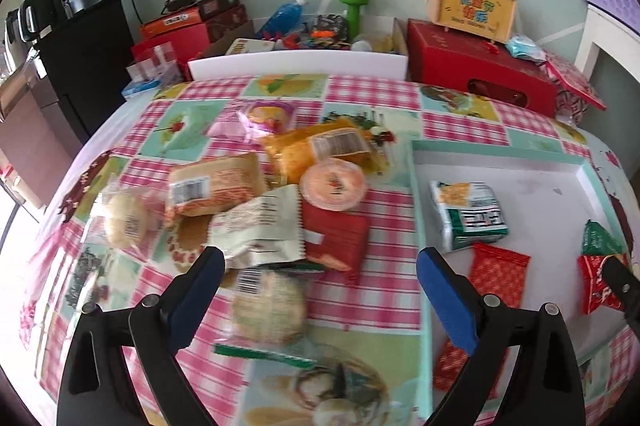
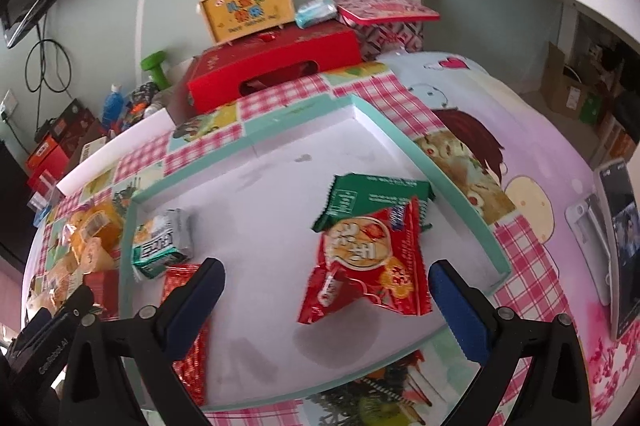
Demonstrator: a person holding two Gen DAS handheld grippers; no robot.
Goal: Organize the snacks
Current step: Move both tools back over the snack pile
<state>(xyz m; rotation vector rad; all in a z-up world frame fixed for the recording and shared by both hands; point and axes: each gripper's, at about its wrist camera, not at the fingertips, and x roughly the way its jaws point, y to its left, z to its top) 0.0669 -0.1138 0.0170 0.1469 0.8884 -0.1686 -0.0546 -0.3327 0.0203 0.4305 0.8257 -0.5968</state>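
A heap of snacks lies on the checked tablecloth: a red packet (image 1: pixel 336 240), a silver-white packet (image 1: pixel 260 230), a round jelly cup (image 1: pixel 334 184), an orange bag (image 1: pixel 316 148) and a round cake in clear wrap (image 1: pixel 268 306). My left gripper (image 1: pixel 320 262) is open and empty above the cake and red packet. A white tray with a teal rim (image 2: pixel 404 146) holds a green-white packet (image 2: pixel 160 244), a green packet (image 2: pixel 376 198), a red snack bag (image 2: pixel 368 266) and a red patterned packet (image 2: pixel 188 314). My right gripper (image 2: pixel 326 282) is open and empty over the red snack bag.
A large red box (image 2: pixel 276 66) with a yellow handled case (image 2: pixel 244 8) on it stands at the table's far edge. A white board (image 1: pixel 296 64) and a cluttered carton lie behind the table. Two phones (image 2: pixel 616 238) lie at the right. A black cabinet (image 1: pixel 80 66) stands at left.
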